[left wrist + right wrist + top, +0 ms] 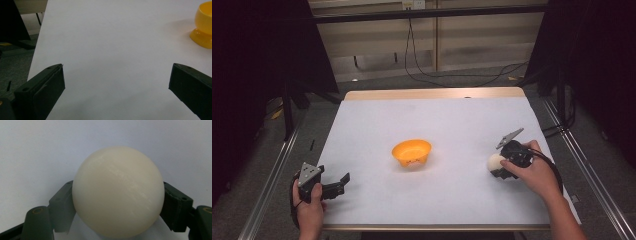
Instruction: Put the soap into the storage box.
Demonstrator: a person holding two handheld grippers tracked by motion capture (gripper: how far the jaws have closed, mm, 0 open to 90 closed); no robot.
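The left gripper [343, 181] sits near the surface's [452, 120] front left corner, well left of the orange bowl [412, 153], its jaws spread wide over bare white surface. The bowl stands upright near the middle. Right of the bowl, well apart from it, the right gripper [498, 165] has its jaws pressed against both sides of a cream ball [118, 191], which sits just above the surface.
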